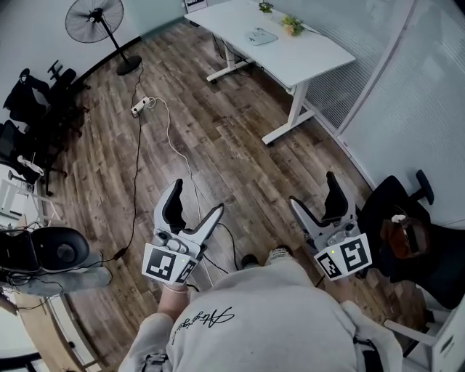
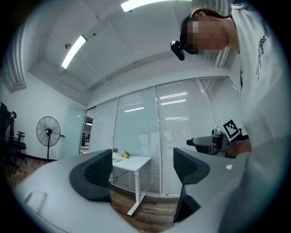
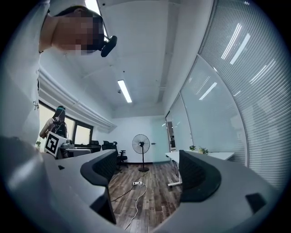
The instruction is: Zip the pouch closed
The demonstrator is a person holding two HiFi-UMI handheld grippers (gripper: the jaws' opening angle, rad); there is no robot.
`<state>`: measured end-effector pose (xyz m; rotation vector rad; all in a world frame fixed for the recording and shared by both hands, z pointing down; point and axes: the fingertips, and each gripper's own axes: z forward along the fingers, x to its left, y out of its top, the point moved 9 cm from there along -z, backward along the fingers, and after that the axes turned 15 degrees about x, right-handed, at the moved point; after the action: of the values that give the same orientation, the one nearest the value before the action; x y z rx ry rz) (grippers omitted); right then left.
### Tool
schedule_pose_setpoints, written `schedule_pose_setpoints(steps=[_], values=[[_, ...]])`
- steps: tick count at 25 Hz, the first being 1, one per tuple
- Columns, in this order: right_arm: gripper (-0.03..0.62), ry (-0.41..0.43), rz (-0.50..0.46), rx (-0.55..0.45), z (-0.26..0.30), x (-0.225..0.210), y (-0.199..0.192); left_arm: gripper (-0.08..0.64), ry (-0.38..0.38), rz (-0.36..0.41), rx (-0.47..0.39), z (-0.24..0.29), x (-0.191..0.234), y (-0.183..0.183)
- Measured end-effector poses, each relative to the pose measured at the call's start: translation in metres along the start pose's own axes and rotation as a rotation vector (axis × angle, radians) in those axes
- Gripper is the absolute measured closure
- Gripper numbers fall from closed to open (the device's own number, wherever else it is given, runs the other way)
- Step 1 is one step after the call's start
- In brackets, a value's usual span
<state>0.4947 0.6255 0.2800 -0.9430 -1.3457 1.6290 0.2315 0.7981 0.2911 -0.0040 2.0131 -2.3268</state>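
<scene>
Pouch position cannot be told; left claw [image 1: 196, 197], right claw [image 1: 314, 190] gape wide, empty.

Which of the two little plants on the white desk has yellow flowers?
The nearer plant, with yellow blooms; the farther plant shows only green leaves.

Head view steeply down — gripper views level, share desk [image 1: 305, 54].

**Bright room, bent edges**

Our 2 gripper views are bright and even under ceiling strip lights [image 2: 72, 51], which streak the glass wall [image 2: 173, 98]. Both bow toward black corners. We see a sharp head view, with soft shadows on the wood floor [image 1: 218, 145].
</scene>
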Motion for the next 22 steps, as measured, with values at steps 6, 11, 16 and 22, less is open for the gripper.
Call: schedule_pose_setpoints(steps=[6, 11, 16, 22], values=[[0.183, -0.022, 0.01, 0.028, 0.005, -0.002, -0.004, 0.156, -0.003, -0.02, -0.004, 0.004, 0.008, -0.003], [0.183, -0.013, 0.006, 0.032, 0.017, -0.009, -0.002, 0.156, 0.021, -0.041, 0.02, 0.006, 0.014, -0.012], [0.183, 0.019, 0.007, 0.033, 0.04, -0.017, -0.001, 0.156, 0.042, -0.049, 0.034, 0.017, 0.025, -0.011], [0.183, 0.041, 0.016, 0.03, 0.073, -0.041, 0.002, 0.156, 0.054, -0.031, 0.029, 0.048, 0.044, -0.002]])
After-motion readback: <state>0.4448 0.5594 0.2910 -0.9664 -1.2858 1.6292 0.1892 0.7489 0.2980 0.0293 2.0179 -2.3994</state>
